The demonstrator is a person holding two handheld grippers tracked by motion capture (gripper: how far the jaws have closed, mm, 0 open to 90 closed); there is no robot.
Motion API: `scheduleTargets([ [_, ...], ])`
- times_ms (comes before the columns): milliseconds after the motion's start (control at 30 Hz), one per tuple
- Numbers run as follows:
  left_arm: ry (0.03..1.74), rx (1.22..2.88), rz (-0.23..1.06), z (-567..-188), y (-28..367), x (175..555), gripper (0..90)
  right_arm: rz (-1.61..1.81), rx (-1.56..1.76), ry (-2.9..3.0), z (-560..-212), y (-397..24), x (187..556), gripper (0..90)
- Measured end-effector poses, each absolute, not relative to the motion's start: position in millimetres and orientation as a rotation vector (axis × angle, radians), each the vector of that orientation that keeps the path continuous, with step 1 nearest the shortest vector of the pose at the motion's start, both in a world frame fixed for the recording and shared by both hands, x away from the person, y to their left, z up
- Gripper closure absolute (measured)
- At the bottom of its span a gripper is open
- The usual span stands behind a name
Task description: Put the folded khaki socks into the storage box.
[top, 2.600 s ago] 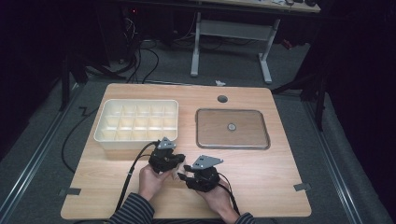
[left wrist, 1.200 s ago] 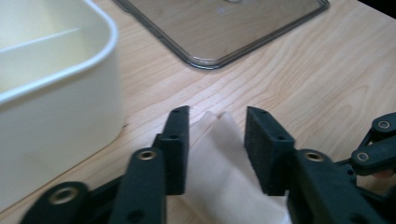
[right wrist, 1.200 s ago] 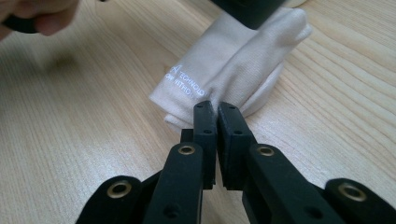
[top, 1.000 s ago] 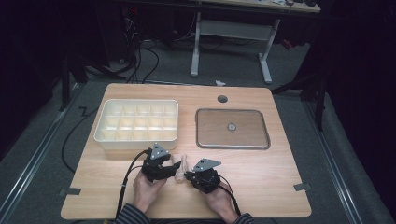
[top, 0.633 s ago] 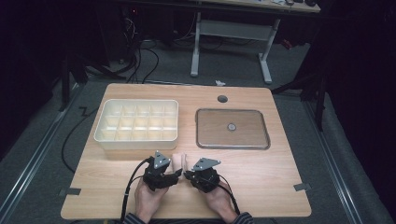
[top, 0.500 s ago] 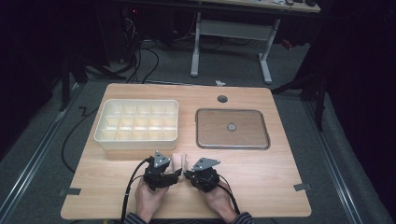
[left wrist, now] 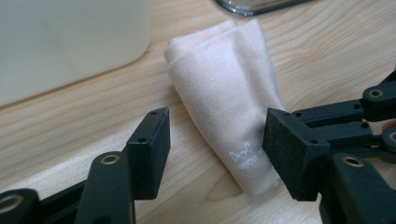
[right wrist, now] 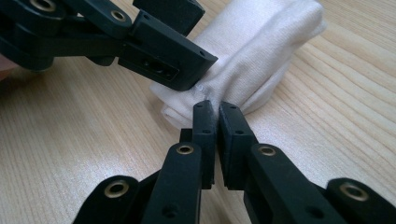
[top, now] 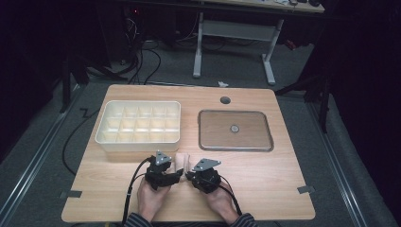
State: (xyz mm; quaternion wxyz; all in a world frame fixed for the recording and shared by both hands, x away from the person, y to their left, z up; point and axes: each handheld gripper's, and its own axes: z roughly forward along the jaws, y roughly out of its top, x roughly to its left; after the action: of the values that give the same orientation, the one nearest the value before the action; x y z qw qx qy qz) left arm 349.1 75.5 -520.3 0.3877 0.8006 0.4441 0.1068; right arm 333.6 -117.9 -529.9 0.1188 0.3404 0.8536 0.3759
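A folded cream cloth point(left wrist: 231, 102) lies flat on the wooden surface point(top: 265, 175), near the front edge, just in front of the white compartment tray point(top: 140, 124) and between the two tools. In the left gripper view it shows as a rolled or folded bundle with a small pale logo printed near its near end; the fold runs away from the camera toward the tray's white wall. In the high view the cloth point(top: 182, 161) is a small pale patch between the two black tools.

The right tool point(right wrist: 216, 108) has its jaws drawn together on a pinch of the cloth's edge; in the right gripper view a thin ridge of fabric sits between the two pads, which stand almost touching. The rest of the cloth point(right wrist: 261, 51) lies on the surface beyond that pinch.

The left tool point(left wrist: 214, 140) stands with its jaws apart, one on each side of the cloth's near end. Its pads do not press the fabric; the jaws have just been opening, with the cloth between them. In the right gripper view one of its jaws lies across the cloth just above the pinch.

In the high view both tools, left point(top: 163, 174) and right point(top: 203, 176), are held close together, each in one of the person's hands. A metal tray point(top: 235, 131) with a small round object at its centre lies well apart, to the right of the compartment tray.
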Motion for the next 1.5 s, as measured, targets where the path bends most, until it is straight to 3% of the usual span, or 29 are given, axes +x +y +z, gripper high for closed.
scheduleTargets([
  [400,1.089,2.054,0.315,-525,77,354,43.8,1.085,0.972,2.471,-531,-114,332,84.9],
  [900,1.109,1.981,0.283,-518,87,355,46.1,1.087,0.981,2.423,-524,-119,327,69.2],
  [1500,1.135,1.956,0.225,-502,88,370,43.5,1.058,1.039,2.311,-516,-158,318,61.6],
])
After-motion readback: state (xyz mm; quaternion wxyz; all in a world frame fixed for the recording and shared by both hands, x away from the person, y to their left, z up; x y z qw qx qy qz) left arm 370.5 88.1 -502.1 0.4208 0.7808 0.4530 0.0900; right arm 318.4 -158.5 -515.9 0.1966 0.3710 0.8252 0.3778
